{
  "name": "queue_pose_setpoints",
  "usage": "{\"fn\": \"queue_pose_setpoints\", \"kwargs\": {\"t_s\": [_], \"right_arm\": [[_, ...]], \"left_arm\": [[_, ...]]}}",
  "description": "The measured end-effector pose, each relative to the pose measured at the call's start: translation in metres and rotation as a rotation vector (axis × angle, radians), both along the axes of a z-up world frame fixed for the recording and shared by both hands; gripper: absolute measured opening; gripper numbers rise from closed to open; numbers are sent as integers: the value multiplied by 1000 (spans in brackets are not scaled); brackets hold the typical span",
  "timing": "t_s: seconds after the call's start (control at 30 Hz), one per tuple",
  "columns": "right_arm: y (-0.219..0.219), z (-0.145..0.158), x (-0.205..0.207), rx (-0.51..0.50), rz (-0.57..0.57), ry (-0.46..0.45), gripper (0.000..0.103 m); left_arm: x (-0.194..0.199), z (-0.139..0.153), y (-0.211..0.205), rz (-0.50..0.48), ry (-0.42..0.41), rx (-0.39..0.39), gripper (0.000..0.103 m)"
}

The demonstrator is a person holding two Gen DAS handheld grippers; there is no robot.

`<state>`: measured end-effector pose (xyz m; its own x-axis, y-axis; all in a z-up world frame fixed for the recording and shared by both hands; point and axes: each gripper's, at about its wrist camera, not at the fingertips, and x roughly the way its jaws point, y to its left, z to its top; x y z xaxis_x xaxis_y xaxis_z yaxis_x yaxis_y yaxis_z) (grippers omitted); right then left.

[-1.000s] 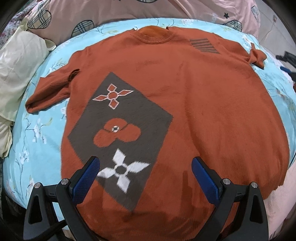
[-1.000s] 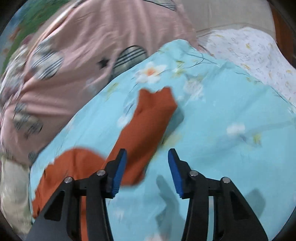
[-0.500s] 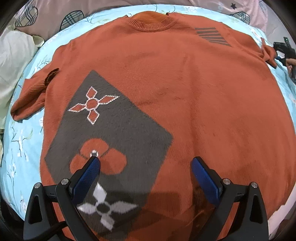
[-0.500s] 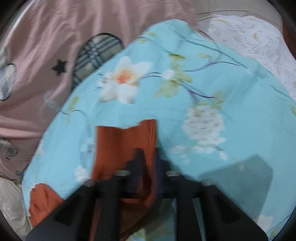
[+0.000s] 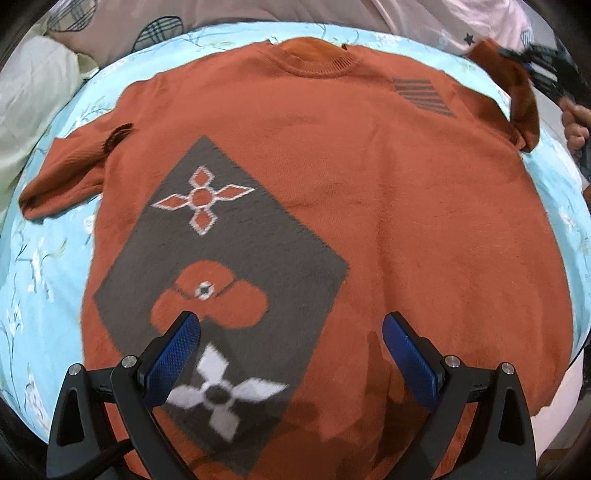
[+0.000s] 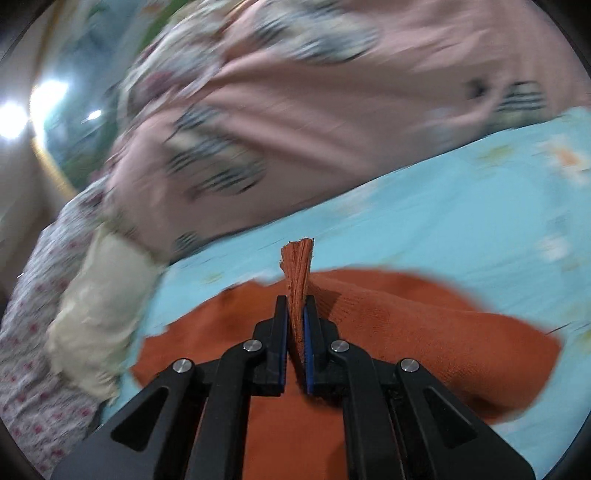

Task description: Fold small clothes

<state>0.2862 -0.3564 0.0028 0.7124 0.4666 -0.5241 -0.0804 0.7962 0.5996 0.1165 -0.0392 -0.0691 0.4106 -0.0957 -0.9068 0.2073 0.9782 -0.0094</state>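
A rust-orange knit sweater (image 5: 369, 192) with a grey diamond patch lies flat, front up, on a light-blue floral bedsheet (image 5: 48, 266). My left gripper (image 5: 291, 347) is open and empty, hovering over the sweater's lower front. My right gripper (image 6: 295, 314) is shut on the cuff of the sweater's right sleeve (image 6: 297, 266) and holds it lifted off the bed. In the left wrist view that sleeve (image 5: 517, 85) is raised at the top right, held by the right gripper (image 5: 532, 62). The left sleeve (image 5: 66, 173) lies flat.
A pink pillow (image 5: 295, 14) with plaid patches lies behind the collar, also in the right wrist view (image 6: 314, 110). A cream cloth (image 5: 33, 96) lies at the left. A floral white sheet (image 6: 33, 314) borders the bed. The right wrist view is blurred.
My right gripper closed on the right sleeve cuff and lifted it off the sheet, swinging toward the sweater. The left gripper pulled back slightly over the sweater and stayed open.
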Motion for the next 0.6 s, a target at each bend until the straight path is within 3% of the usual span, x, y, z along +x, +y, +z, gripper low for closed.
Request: {"fn": "queue_pose_setpoints", "kwargs": {"t_s": [0.17,0.3,0.5,0.6], "right_arm": [[111,-19,20,46,170,26,8],[185,-38,31,10,274,60,8],[216,-76,36,43,339,126,8],[217,-84,34,79,384,161,14]], "left_arm": [[-9,6,26,47,2,-63,100],[-10,9,40,78,5,-105,100],[-10,7,62,121,15,-148,100],[-6,6,68,130,14,-177,100]]}}
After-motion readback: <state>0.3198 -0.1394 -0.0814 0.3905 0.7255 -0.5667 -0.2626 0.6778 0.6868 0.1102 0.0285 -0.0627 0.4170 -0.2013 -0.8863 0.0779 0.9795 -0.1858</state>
